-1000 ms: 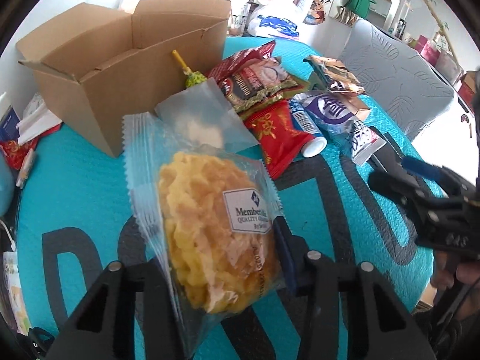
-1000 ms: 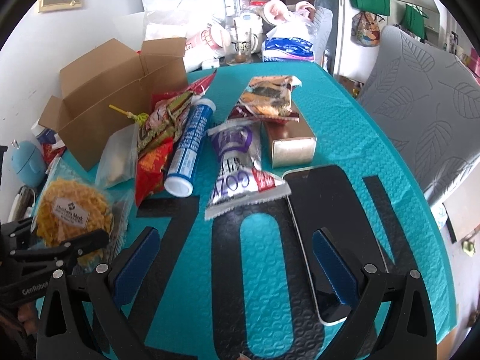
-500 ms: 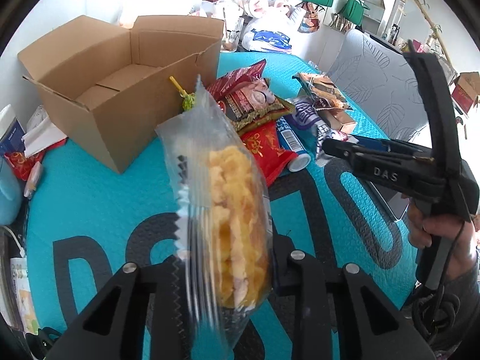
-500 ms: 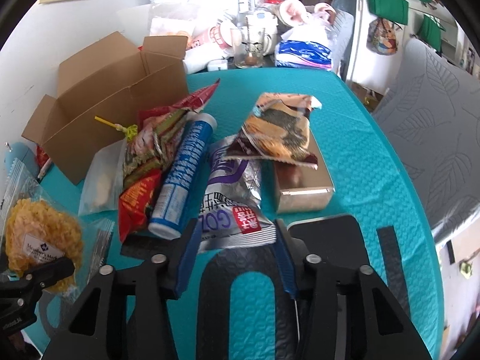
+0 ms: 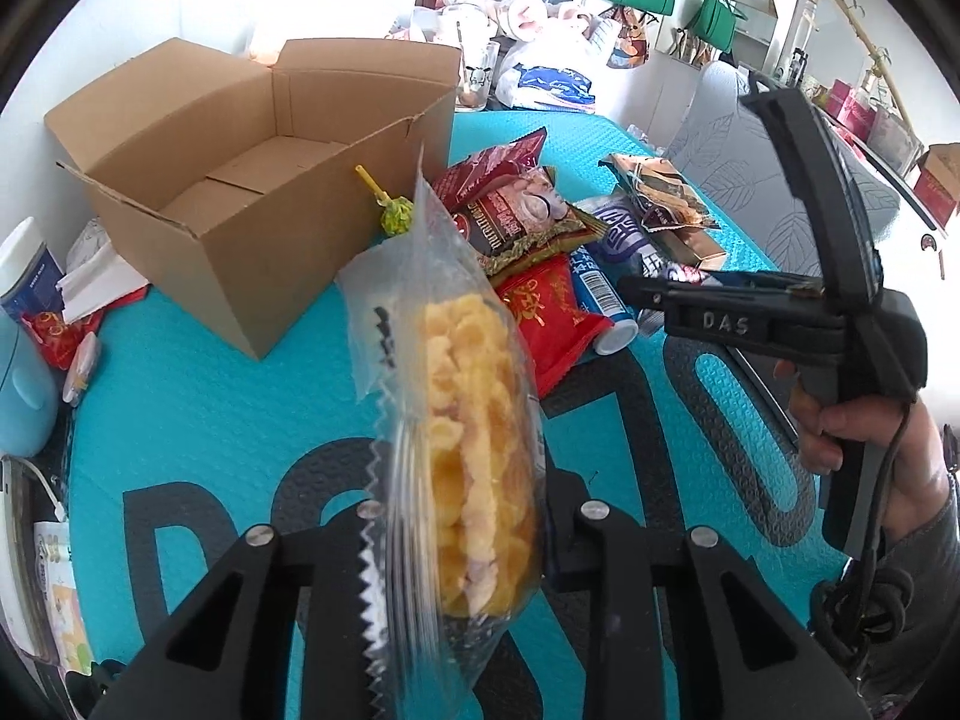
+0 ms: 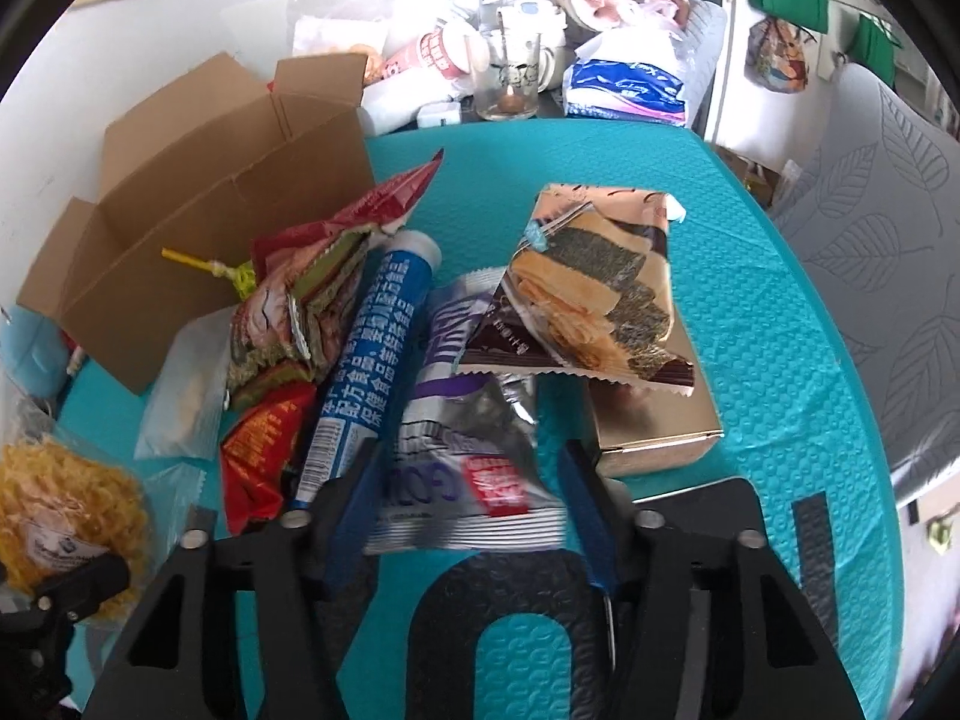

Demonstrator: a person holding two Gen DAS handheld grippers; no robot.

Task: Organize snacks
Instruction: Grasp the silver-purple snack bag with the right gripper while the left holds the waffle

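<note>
My left gripper point(image 5: 474, 534) is shut on a clear bag of yellow puffed snack point(image 5: 474, 438) and holds it edge-on above the teal mat; the bag also shows in the right wrist view point(image 6: 66, 510). An open cardboard box point(image 5: 258, 192) stands at the back left. My right gripper point(image 6: 474, 516) has its blue-padded jaws around the near end of a silver and purple packet point(image 6: 462, 456), which looks lifted and blurred. Beside it lie a blue tube point(image 6: 372, 372), red packets point(image 6: 264, 456), a seaweed snack packet point(image 6: 594, 306) and a gold box point(image 6: 654, 426).
A clear empty-looking bag point(image 6: 180, 396) and a yellow-stick lollipop point(image 5: 390, 210) lie by the box. A black phone point(image 6: 690, 516) lies under my right gripper. A glass cup point(image 6: 510, 78), bags and a light blue container point(image 5: 24, 396) crowd the table's edges. A grey chair point(image 6: 870, 252) stands to the right.
The left gripper lifted the yellow snack bag and turned it edge-on. The right gripper moved forward to the pile and its jaws narrowed around the silver and purple packet.
</note>
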